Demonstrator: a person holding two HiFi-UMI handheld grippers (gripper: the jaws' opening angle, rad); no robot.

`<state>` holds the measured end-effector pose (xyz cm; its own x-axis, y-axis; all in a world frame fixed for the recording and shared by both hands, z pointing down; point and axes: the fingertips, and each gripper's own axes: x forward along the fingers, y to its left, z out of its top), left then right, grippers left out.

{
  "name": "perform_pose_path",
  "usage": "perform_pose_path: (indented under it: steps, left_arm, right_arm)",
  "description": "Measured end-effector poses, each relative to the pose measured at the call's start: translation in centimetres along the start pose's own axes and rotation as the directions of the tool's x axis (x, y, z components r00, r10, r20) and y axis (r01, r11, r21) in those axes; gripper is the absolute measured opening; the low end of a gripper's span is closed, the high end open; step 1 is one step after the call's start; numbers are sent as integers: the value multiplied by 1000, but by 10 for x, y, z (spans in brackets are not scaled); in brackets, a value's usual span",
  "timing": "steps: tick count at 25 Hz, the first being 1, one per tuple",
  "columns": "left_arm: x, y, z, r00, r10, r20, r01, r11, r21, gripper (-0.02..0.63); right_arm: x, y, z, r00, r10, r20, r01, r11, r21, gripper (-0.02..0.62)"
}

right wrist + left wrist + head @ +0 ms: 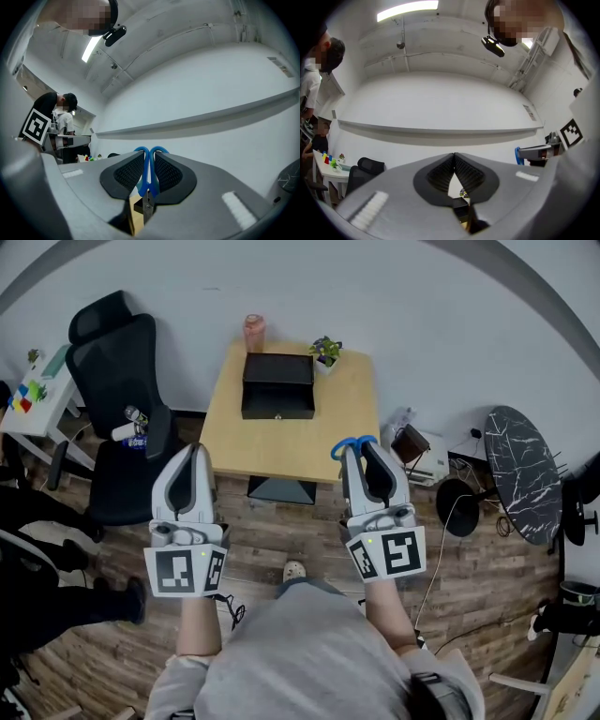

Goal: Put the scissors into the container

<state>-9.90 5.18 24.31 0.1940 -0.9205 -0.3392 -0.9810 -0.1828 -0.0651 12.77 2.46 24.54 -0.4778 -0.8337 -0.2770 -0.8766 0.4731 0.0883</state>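
Observation:
Blue-handled scissors (pixel 352 445) stick out of my right gripper (pixel 360 454), which is shut on them; in the right gripper view the blue handles (pixel 149 168) sit pinched between the black pads, loops pointing forward. The black box-shaped container (pixel 277 384) stands at the far side of the small wooden table (pixel 281 442), well ahead of both grippers. My left gripper (pixel 194 457) hovers near the table's front left corner, shut with nothing in it; its pads (pixel 445 172) meet at the tips in the left gripper view.
A pink cup (pixel 254 331) and a small potted plant (pixel 326 352) stand at the table's back edge. A black office chair (pixel 120 381) is left of the table, a dark marble-top round table (pixel 525 472) to the right. Another person (pixel 61 112) stands by the far wall.

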Motion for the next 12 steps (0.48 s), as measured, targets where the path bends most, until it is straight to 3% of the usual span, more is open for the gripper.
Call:
perform_pose_path:
  steps: [12]
  left_arm:
    - [71,-15,-22,1000,27,7,-27,1000,15,57]
  right_arm:
    - [50,-56,-26,999,41,6,-41,999,28,74]
